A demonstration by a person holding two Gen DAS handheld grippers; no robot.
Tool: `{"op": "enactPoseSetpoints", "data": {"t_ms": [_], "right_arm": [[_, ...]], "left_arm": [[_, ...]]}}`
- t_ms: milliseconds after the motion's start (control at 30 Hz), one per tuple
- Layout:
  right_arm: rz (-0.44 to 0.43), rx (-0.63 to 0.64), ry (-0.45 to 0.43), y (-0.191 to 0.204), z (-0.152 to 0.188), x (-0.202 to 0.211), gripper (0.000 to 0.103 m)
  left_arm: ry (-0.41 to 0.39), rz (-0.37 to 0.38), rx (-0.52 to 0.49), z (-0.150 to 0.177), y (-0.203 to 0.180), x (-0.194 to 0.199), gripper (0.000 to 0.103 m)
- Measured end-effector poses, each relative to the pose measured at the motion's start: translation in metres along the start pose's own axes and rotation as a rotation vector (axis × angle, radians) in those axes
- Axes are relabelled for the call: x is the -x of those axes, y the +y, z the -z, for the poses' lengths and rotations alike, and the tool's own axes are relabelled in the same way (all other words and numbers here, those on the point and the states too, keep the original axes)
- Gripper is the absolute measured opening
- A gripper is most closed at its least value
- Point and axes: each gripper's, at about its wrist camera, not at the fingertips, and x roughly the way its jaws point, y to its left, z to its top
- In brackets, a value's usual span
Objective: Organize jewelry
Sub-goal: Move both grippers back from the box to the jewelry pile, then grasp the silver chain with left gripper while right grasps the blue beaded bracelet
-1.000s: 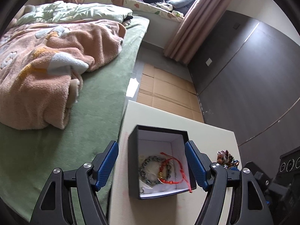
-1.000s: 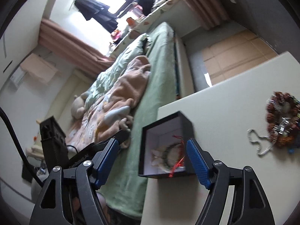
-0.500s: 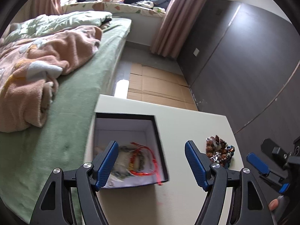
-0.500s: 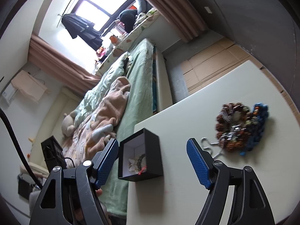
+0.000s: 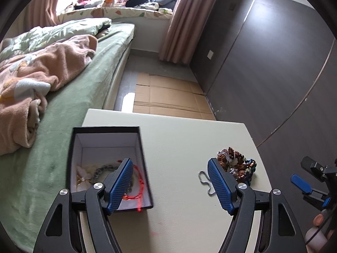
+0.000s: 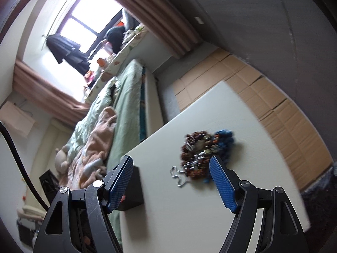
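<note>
An open black box (image 5: 140,154) with a white lining stands at the left edge of the white table (image 5: 181,139). It holds a red cord bracelet (image 5: 138,181), a grey bead bracelet (image 5: 103,167) and a pale piece. A pile of bead bracelets (image 5: 238,164) with a silver chain (image 5: 203,178) lies at the table's right side. My left gripper (image 5: 170,181) is open and empty above the table between box and pile. My right gripper (image 6: 171,181) is open and empty, just short of the pile (image 6: 204,147); the box (image 6: 132,191) sits behind its left finger.
A bed with a green sheet (image 5: 84,97) and a peach blanket (image 5: 38,76) borders the table's left side. Flattened cardboard (image 5: 168,99) covers the floor beyond the table. A dark wardrobe (image 5: 263,63) runs along the right. My right gripper shows at the right edge of the left wrist view (image 5: 311,181).
Both views have swung right from the box toward the bead pile. The right gripper has moved closer to the pile. Both stay open and empty.
</note>
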Motion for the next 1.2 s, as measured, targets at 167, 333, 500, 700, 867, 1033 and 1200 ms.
{"op": "enactPoseSetpoints", "data": {"t_ms": [167, 333, 500, 700, 867, 1033, 1200], "right_arm": [[0.062, -0.043, 0.017, -0.021, -0.007, 0.003, 0.075], [0.09, -0.096, 0.041, -0.036, -0.009, 0.0, 0.075], [0.123, -0.146, 0.063, -0.046, -0.01, -0.007, 0.075], [0.137, -0.171, 0.086, -0.052, -0.01, -0.016, 0.075], [0.142, -0.171, 0.087, -0.052, -0.013, -0.018, 0.075], [0.14, -0.178, 0.094, -0.053, -0.015, -0.023, 0.075], [0.139, -0.172, 0.105, -0.051, -0.016, -0.026, 0.075]], "left_arm": [[0.007, 0.022, -0.047, 0.003, -0.02, -0.01, 0.074], [0.026, 0.042, -0.107, 0.009, -0.041, -0.023, 0.073], [0.092, 0.067, -0.199, 0.019, -0.063, -0.045, 0.069], [0.174, 0.059, -0.307, 0.038, -0.083, -0.068, 0.061], [0.219, 0.027, -0.39, 0.052, -0.095, -0.085, 0.05], [0.212, 0.015, -0.409, 0.057, -0.097, -0.096, 0.043], [0.191, 0.011, -0.442, 0.058, -0.101, -0.096, 0.028]]}}
